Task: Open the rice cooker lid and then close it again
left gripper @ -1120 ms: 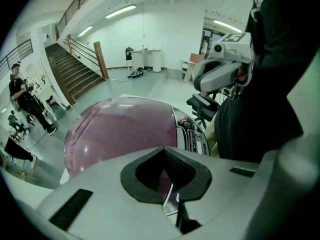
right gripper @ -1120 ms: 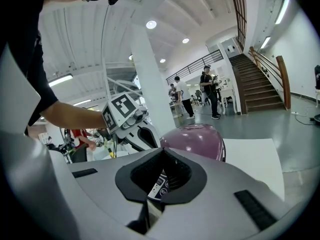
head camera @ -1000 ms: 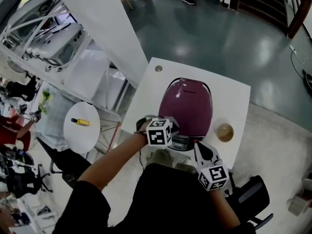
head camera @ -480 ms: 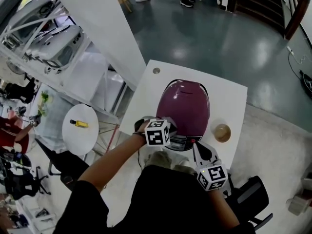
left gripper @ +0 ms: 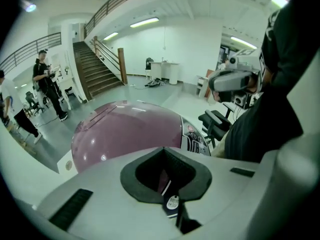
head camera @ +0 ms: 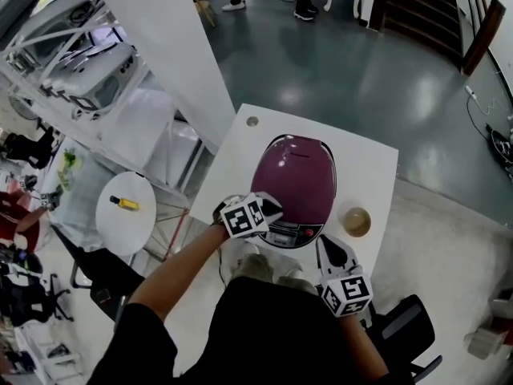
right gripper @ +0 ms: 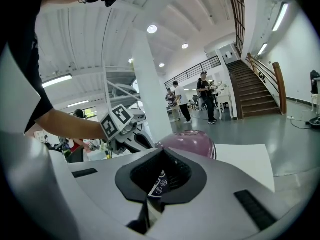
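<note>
The purple rice cooker (head camera: 292, 181) stands on a white square table (head camera: 369, 175) with its lid down and its control panel (head camera: 284, 233) facing me. My left gripper (head camera: 264, 208) is shut and empty at the cooker's front left edge, beside the panel. From the left gripper view the domed lid (left gripper: 125, 131) lies just beyond the shut left gripper (left gripper: 163, 153). My right gripper (head camera: 330, 251) is shut and empty, hanging off the cooker's front right without touching it. In the right gripper view the cooker (right gripper: 192, 141) and the left gripper (right gripper: 122, 126) show beyond the closed tips.
A small tan bowl (head camera: 357, 220) sits on the table right of the cooker. The table has a round hole (head camera: 252, 122) at its far left corner. A round white side table (head camera: 128, 215) with a yellow object (head camera: 122, 203) stands to the left. People stand far off.
The left gripper has rolled a little while staying at the cooker's front left. The right gripper has kept still. The lid stays down.
</note>
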`<state>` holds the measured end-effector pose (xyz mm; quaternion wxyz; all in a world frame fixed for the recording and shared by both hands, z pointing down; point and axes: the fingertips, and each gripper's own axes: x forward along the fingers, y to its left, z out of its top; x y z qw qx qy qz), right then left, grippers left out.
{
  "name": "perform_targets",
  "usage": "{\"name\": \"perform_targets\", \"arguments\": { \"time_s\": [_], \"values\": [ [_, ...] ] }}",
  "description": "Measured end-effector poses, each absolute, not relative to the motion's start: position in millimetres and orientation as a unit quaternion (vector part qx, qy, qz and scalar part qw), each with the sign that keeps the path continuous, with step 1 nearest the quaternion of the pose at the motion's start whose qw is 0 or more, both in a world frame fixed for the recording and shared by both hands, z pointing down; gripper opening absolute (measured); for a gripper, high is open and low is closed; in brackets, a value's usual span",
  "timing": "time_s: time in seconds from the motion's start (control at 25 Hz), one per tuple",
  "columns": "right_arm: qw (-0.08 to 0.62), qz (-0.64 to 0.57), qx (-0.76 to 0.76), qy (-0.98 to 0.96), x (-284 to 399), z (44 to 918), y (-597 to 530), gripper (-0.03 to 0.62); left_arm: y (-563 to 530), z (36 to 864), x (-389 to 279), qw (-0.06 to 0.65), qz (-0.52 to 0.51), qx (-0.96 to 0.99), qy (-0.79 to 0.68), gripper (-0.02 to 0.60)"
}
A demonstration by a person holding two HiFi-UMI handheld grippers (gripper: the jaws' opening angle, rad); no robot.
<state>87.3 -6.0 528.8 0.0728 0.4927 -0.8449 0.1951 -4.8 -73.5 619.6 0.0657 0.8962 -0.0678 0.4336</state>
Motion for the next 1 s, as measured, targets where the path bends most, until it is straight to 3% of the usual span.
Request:
{"name": "perform_targets", "arguments": {
  "time_s": [0.2, 0.36, 0.72, 1.0],
  "values": [
    [0.070, 0.199, 0.502, -0.839, 101, 535, -2, -0.001, -69, 594, -7, 0.126, 0.331, 0.924, -0.147, 0.003],
    [0.065, 0.180, 0.516, -0.835, 116, 522, -9, -0.001, -64, 565, -14, 0.101, 0.282, 0.932, -0.203, 0.003],
    [0.066, 0.149, 0.581, -0.798, 124, 503, -5, -0.001, -64, 502, -102, 0.133, 0.080, 0.905, -0.396, 0.003],
    [0.074, 0.121, 0.620, -0.772, 92, 481, 14, -0.001, -41, 468, -158, 0.107, 0.038, 0.899, -0.424, 0.003]
  ]
}}
